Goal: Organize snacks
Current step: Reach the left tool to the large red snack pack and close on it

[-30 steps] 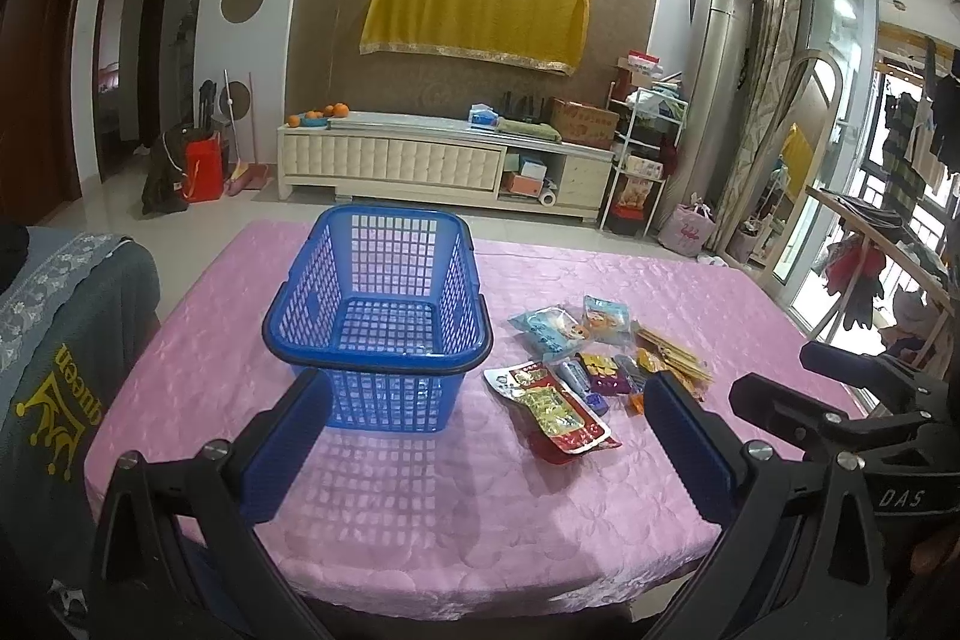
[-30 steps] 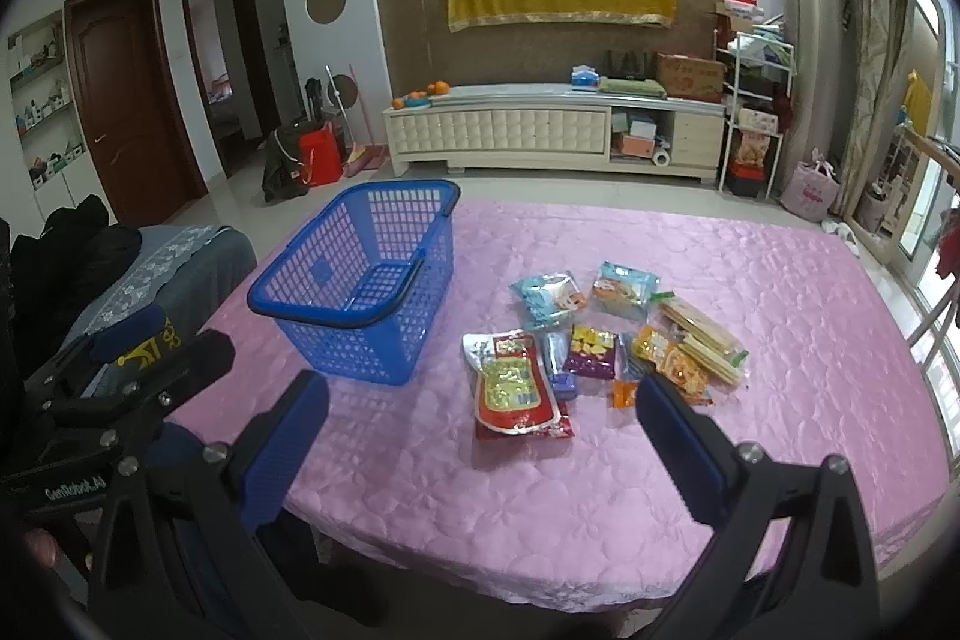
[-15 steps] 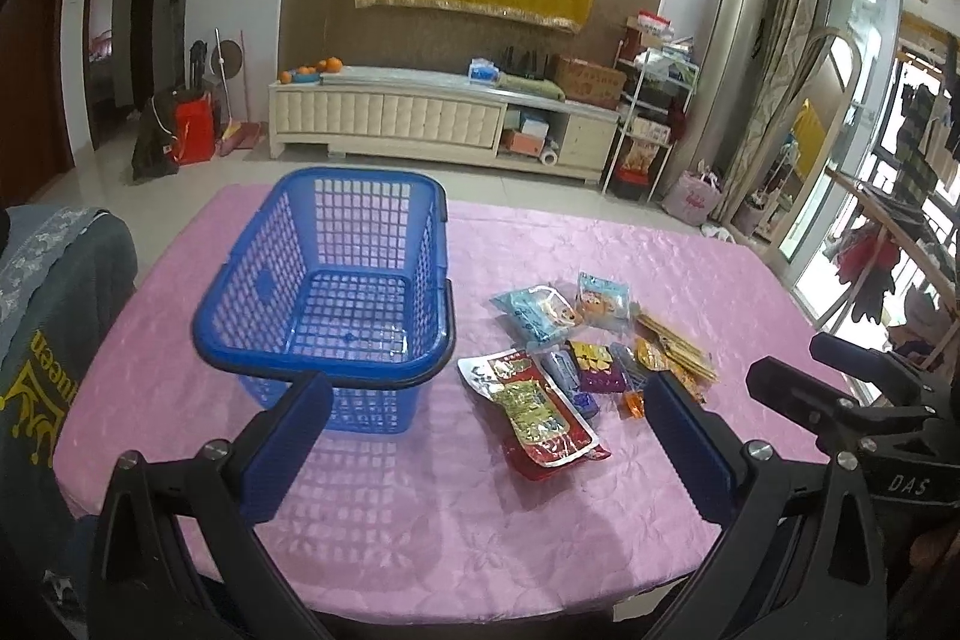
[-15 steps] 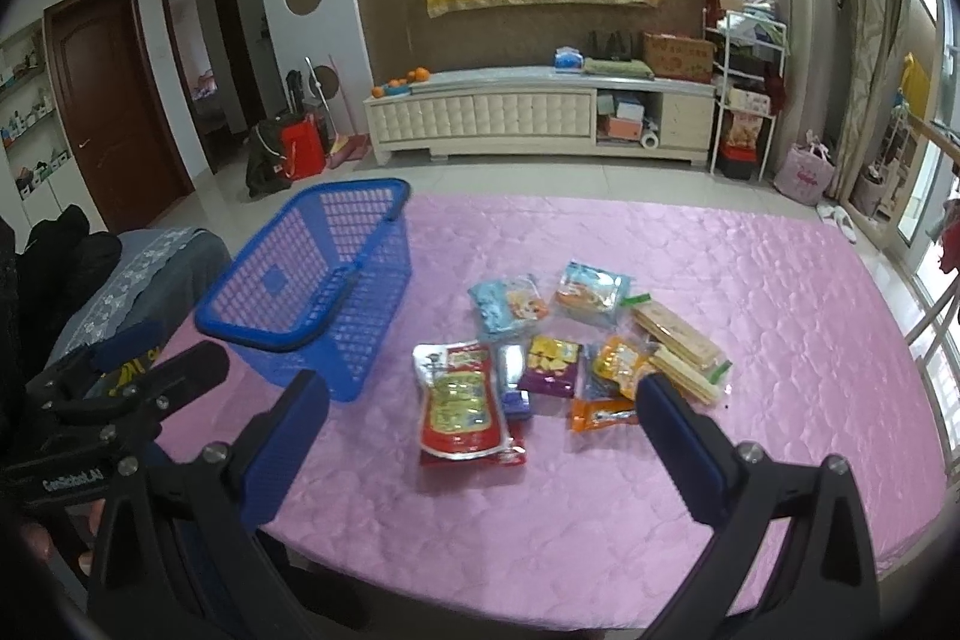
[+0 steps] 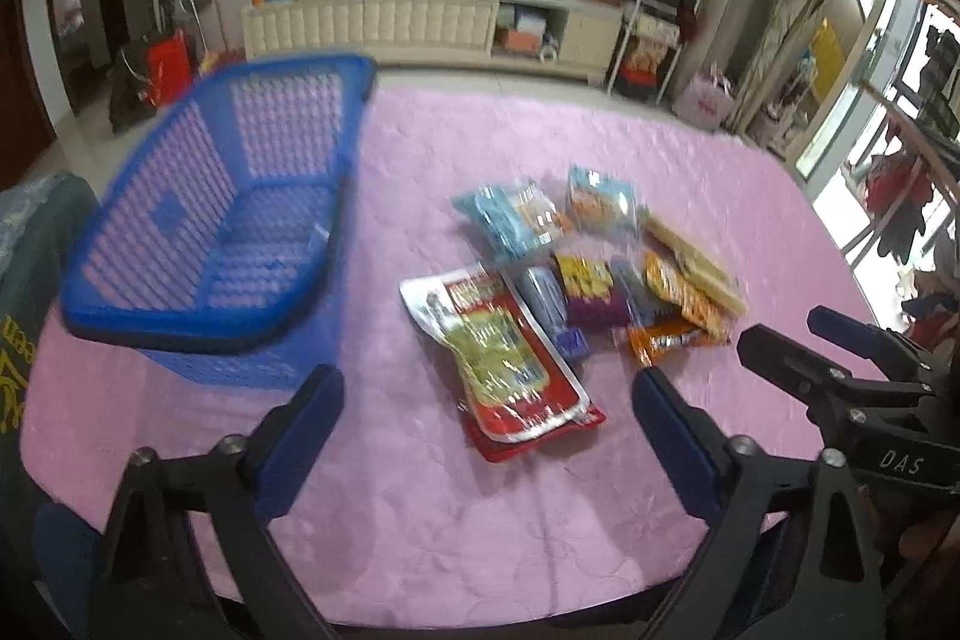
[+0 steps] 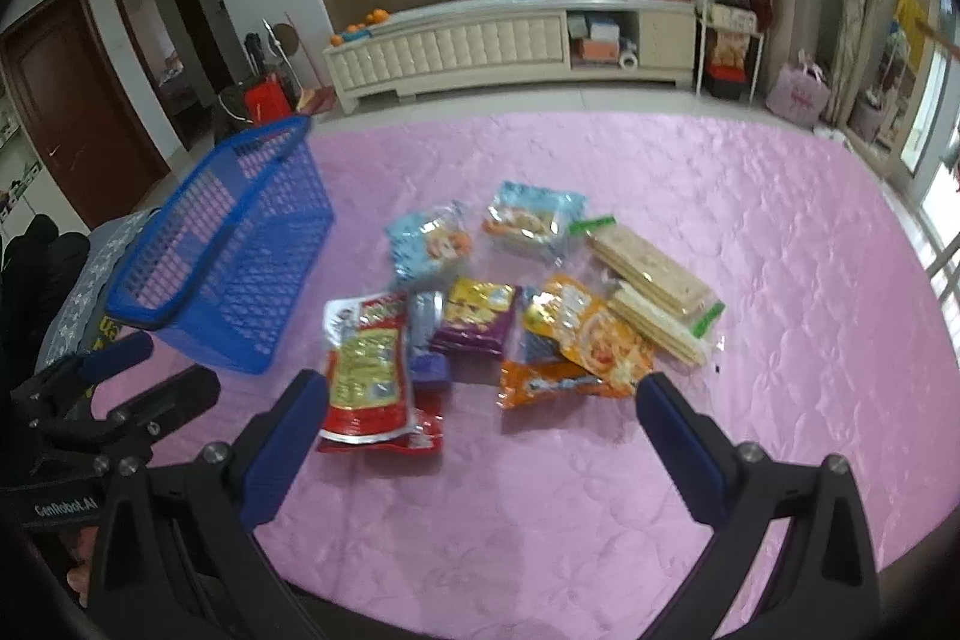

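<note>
The snacks [image 6: 516, 316] are seen lying in a loose cluster on the pink tablecloth [image 6: 750, 220], just ahead of the right gripper [image 6: 480, 403], whose jaws stand spread wide with nothing between them; the large red pouch [image 6: 369, 376] lies nearest, beside its left finger, and the orange packet [image 6: 549, 382] lies just ahead of the gap between the fingers; a purple packet [image 6: 477, 319], two light blue bags [image 6: 426, 238] and a pair of wafer packs [image 6: 651, 280] are spread farther ahead and toward the right finger (several overlap, so the exact count cannot be told). From the left gripper [image 5: 486, 397], likewise released and holding nothing, the same red pouch [image 5: 498, 352] is found directly ahead between the fingers, with the remaining packets beyond it and to the right. The blue basket [image 5: 198, 220] is set ahead and to the left of both grippers, apart from the cluster; its mesh floor is seen bare, and no packet is visible inside it. The task is therefore judged to be at its very beginning: nothing is stowed and nothing is gripped; every visible packet remains to be lifted and carried leftward into the basket. The red pouch is judged the likeliest first pick, being closest to both sets of fingers; its flat, glossy form may call for a pinch at an edge. Both views are blurred, so fine print cannot be read.
</note>
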Motion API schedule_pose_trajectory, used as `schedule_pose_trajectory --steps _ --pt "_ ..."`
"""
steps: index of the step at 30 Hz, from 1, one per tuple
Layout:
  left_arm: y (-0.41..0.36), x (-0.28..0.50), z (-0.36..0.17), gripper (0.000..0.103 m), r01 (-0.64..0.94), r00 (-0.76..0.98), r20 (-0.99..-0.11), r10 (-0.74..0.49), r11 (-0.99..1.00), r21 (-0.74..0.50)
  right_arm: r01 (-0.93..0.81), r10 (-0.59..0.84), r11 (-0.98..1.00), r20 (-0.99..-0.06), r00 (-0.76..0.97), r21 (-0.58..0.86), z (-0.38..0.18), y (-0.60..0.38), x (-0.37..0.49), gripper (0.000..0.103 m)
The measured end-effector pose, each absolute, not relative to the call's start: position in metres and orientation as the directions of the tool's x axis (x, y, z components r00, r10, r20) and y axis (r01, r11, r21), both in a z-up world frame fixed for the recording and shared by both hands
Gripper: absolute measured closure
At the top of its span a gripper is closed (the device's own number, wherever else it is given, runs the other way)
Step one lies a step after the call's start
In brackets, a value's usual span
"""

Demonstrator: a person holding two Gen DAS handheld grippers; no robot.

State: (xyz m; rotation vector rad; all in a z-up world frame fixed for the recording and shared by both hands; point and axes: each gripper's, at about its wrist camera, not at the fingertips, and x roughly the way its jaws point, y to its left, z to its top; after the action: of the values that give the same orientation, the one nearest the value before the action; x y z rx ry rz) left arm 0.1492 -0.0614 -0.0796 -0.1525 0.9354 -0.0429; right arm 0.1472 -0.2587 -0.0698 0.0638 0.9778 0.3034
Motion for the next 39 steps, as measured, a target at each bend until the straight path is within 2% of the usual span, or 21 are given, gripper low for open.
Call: schedule_pose_trajectory --steps 4,7,9,13,17,18,19,21,23,25,35,39 --pt "-0.069 0.168 -0.110 0.025 -0.048 0.498 -0.858 -0.128 0.983 -0.175 -0.207 0.292 0.954 -0.823 0.487 0.216 -0.089 -0.270 0.154 0.000" --pt "-0.066 0.183 -0.133 0.029 -0.090 0.432 -0.891 -0.137 0.977 -0.194 -0.203 0.304 0.951 -0.832 0.464 0.235 -0.103 -0.277 0.160 0.000" --pt "-0.066 0.188 -0.144 0.031 -0.111 0.416 -0.902 -0.119 0.977 -0.180 -0.201 0.309 0.949 -0.836 0.454 0.241 -0.110 -0.280 0.164 0.000" --pt "-0.063 0.203 -0.164 0.047 -0.140 0.367 -0.928 -0.066 0.982 -0.126 -0.201 0.324 0.945 -0.841 0.434 0.260 -0.124 -0.283 0.170 0.000" --pt "-0.057 0.213 -0.178 0.052 -0.159 0.341 -0.939 -0.052 0.981 -0.112 -0.201 0.342 0.939 -0.837 0.427 0.281 -0.131 -0.285 0.173 0.000" --pt "-0.054 0.214 -0.178 0.056 -0.165 0.353 -0.934 -0.058 0.979 -0.123 -0.201 0.343 0.938 -0.837 0.427 0.282 -0.132 -0.286 0.174 0.000" --pt "-0.053 0.215 -0.178 0.068 -0.165 0.362 -0.930 -0.062 0.978 -0.129 -0.201 0.343 0.938 -0.837 0.427 0.282 -0.133 -0.286 0.175 0.000" --pt "-0.055 0.218 -0.177 0.080 -0.146 0.373 -0.925 -0.077 0.979 -0.141 -0.198 0.337 0.940 -0.839 0.428 0.276 -0.134 -0.288 0.175 0.000" --pt "-0.057 0.219 -0.176 0.083 -0.127 0.375 -0.925 -0.062 0.985 -0.118 -0.191 0.331 0.943 -0.841 0.428 0.274 -0.134 -0.290 0.176 0.000" --pt "-0.054 0.217 -0.173 0.091 -0.122 0.376 -0.923 -0.087 0.982 -0.143 -0.188 0.328 0.944 -0.842 0.428 0.272 -0.135 -0.291 0.177 0.000" --pt "-0.056 0.202 -0.146 0.100 -0.077 0.437 -0.895 -0.092 0.987 -0.140 -0.216 0.243 0.964 -0.853 0.463 0.157 -0.130 -0.294 0.189 0.000" --pt "-0.065 0.201 -0.135 0.101 -0.047 0.464 -0.882 -0.081 0.992 -0.115 -0.264 0.205 0.961 -0.856 0.475 0.083 -0.130 -0.287 0.197 0.009"
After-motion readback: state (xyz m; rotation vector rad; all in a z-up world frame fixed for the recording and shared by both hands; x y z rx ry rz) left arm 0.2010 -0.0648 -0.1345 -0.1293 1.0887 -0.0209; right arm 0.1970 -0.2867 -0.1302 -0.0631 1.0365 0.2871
